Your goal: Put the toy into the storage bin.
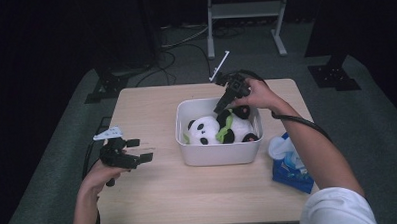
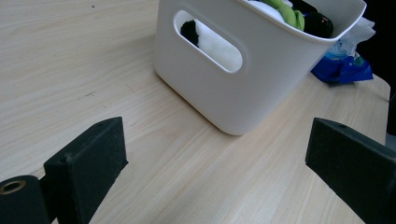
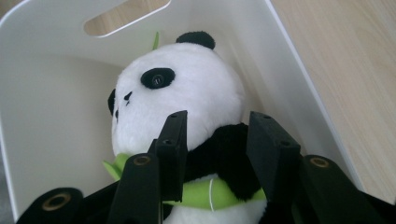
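A plush panda (image 1: pixel 207 129) with green bamboo leaves lies in a white bin (image 1: pixel 220 156) at the middle of the wooden table. My right gripper (image 1: pixel 221 108) reaches down into the bin from its far side. In the right gripper view its jaws (image 3: pixel 219 135) stand apart on either side of the black shoulder of the panda (image 3: pixel 187 88), with no visible squeeze on the fur. My left gripper (image 1: pixel 140 150) hovers over the table to the left of the bin, open with nothing between its jaws (image 2: pixel 217 158). The bin's handle slot (image 2: pixel 210 44) faces it.
A blue tissue pack (image 1: pixel 291 164) with white tissue sticking out lies right of the bin near the table's right edge. Bare wood (image 1: pixel 149 194) spreads in front of and left of the bin. Cables and a metal stand (image 1: pixel 245 10) are on the floor beyond the table.
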`<action>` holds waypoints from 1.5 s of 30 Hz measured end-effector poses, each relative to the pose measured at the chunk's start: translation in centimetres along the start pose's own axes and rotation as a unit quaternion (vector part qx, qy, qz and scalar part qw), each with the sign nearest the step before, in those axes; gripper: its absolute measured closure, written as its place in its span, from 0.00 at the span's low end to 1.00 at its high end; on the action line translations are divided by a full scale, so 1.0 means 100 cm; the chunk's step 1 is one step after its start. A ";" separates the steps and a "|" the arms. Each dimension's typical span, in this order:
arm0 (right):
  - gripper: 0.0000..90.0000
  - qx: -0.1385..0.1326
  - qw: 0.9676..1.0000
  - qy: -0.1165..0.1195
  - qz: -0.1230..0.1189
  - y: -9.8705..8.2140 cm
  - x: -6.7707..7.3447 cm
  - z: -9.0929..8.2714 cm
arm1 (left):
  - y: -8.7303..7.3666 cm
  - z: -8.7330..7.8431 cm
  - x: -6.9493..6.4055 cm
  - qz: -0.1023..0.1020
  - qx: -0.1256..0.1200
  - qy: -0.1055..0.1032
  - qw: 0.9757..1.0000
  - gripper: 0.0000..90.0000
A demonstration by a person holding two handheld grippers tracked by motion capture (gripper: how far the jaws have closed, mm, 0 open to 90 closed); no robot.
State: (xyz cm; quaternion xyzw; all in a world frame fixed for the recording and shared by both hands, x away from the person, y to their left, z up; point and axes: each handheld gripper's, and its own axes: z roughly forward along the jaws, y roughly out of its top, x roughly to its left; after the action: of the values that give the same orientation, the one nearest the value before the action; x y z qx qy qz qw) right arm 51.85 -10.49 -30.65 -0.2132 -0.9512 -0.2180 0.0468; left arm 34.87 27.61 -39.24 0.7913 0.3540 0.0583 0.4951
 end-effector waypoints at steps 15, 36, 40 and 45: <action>0.60 -0.054 0.999 0.003 0.009 -0.036 0.016 -0.044 | 0.002 0.001 -0.002 0.009 0.003 0.002 1.000 0.04; 0.55 -0.105 0.993 -0.015 0.054 -0.102 0.030 -0.088 | 0.001 0.001 -0.004 0.016 0.010 0.009 1.000 0.04; 0.55 -0.115 0.991 -0.013 0.060 -0.115 0.030 -0.089 | 0.000 0.001 -0.006 0.014 0.011 0.011 1.000 0.04; 0.54 -0.128 0.989 -0.010 0.072 -0.132 0.030 -0.090 | 0.000 -0.001 -0.006 0.016 0.011 0.014 1.000 0.04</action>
State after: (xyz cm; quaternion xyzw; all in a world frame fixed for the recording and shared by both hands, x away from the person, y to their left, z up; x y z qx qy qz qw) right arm 43.50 -24.04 -27.21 -0.2873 -0.8981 -0.3321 0.0249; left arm 34.36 27.29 -39.05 0.8010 0.3491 0.0733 0.4808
